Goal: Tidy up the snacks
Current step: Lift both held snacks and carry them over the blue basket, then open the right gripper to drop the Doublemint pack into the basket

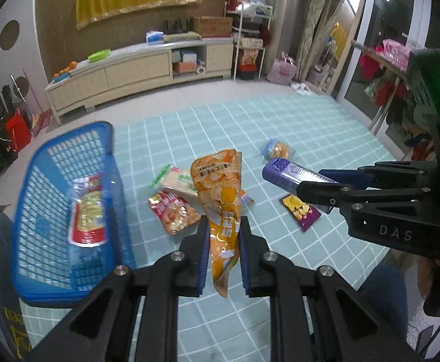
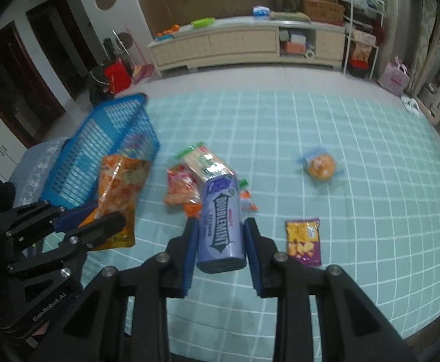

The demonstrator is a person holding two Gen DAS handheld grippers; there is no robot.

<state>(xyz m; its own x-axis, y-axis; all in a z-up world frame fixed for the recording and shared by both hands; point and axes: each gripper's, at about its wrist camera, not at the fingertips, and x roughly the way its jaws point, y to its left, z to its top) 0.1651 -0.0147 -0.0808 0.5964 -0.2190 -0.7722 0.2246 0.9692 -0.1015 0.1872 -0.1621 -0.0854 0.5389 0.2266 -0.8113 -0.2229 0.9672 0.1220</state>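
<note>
The left gripper (image 1: 223,235) was clamped on an orange chip bag (image 1: 220,193), held clear above the mat. The right gripper (image 2: 220,241) pinched a purple Doublemint bottle (image 2: 220,226), also lifted. Below them, on the green checked mat (image 1: 295,126), lay a red snack pack (image 1: 174,214) touching a green-edged cracker pack (image 1: 179,179), with a purple-yellow packet (image 2: 303,241) and a wrapped bun (image 2: 319,166) lying well apart. A blue basket (image 1: 36,181) stood to the left, holding a red-and-white bag (image 1: 87,211).
</note>
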